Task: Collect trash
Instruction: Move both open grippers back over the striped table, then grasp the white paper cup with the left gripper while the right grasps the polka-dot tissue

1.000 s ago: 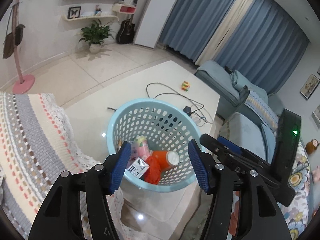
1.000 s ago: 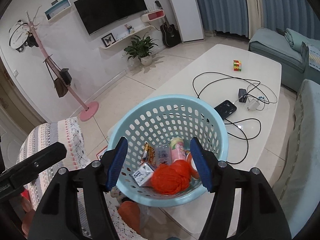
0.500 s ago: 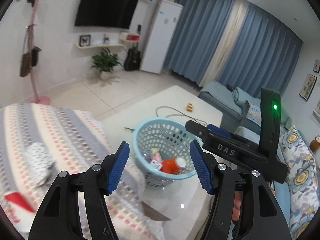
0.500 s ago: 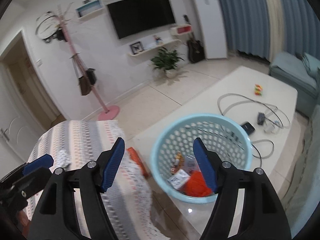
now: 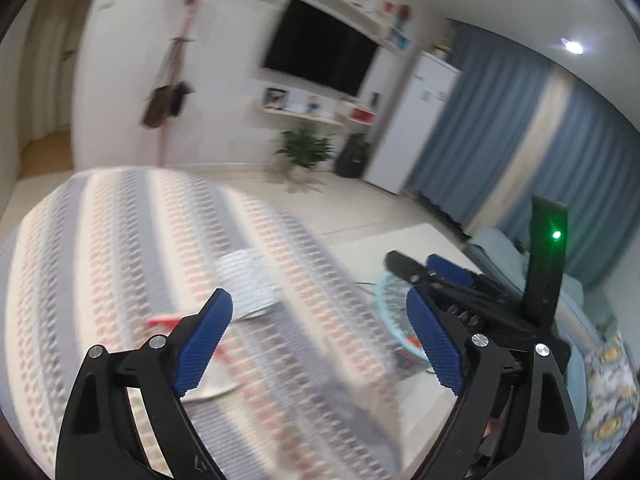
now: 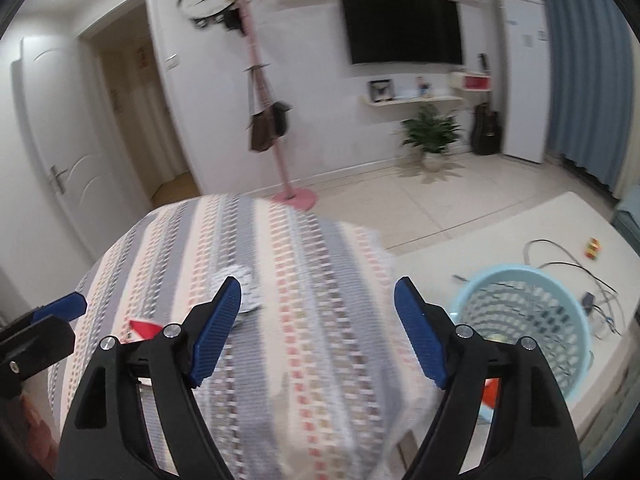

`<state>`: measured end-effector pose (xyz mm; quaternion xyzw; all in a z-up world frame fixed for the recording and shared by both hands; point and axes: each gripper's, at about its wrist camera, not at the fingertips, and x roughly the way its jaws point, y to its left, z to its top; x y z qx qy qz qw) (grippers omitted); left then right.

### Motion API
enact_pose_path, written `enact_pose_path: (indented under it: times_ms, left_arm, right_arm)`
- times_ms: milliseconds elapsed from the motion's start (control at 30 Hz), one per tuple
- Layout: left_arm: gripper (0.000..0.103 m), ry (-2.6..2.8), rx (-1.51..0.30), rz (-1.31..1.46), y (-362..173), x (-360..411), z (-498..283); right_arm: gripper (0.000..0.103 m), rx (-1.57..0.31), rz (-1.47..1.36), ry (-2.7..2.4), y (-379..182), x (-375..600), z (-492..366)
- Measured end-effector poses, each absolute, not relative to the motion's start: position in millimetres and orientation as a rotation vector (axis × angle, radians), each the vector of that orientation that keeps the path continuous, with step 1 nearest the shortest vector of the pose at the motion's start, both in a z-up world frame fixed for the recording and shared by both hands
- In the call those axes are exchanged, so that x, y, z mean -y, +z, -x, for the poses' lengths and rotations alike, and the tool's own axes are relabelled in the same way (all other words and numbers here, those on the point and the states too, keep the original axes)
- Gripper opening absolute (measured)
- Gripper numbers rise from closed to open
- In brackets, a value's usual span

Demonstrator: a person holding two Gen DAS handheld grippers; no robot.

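A crumpled white patterned wrapper (image 5: pixel 248 280) and a red-and-white scrap (image 5: pixel 164 322) lie on the striped cloth (image 5: pixel 100 240); both also show in the right wrist view, the wrapper (image 6: pixel 246 284) and the scrap (image 6: pixel 142 328). The light blue basket (image 6: pixel 528 312) stands on the white table at the right, and its rim (image 5: pixel 386 304) shows partly behind the right gripper. My left gripper (image 5: pixel 320 344) is open and empty above the cloth. My right gripper (image 6: pixel 318 332) is open and empty above the cloth, left of the basket.
Black cables (image 6: pixel 580 272) and a small coloured cube (image 6: pixel 592 248) lie on the white table (image 6: pixel 480 256) behind the basket. A pink coat stand (image 6: pixel 260 120), a plant (image 6: pixel 432 136) and blue curtains stand beyond. A sofa (image 5: pixel 600 340) is at the right.
Both grippers have swung left from over the basket to over the striped cloth. The wrapper and red scrap have come into view. Both grippers stayed open.
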<state>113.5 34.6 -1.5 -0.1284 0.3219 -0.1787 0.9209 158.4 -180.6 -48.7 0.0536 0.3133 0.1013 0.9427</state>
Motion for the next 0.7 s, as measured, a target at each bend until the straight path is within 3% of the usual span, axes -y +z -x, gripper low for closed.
enact_pose_path:
  times_ms: [267,700]
  left_arm:
    - [0.086,-0.195,-0.736,0.335,-45.1,-94.9,-109.4]
    - [0.084,-0.163,-0.821,0.334,-90.3,-103.5,-135.7]
  right_arm:
    - [0.072,-0.687,-0.027,0.279,-75.8,116.1,-190.1]
    - [0.07,-0.831,-0.034,0.335,-118.5,76.6,-240.5]
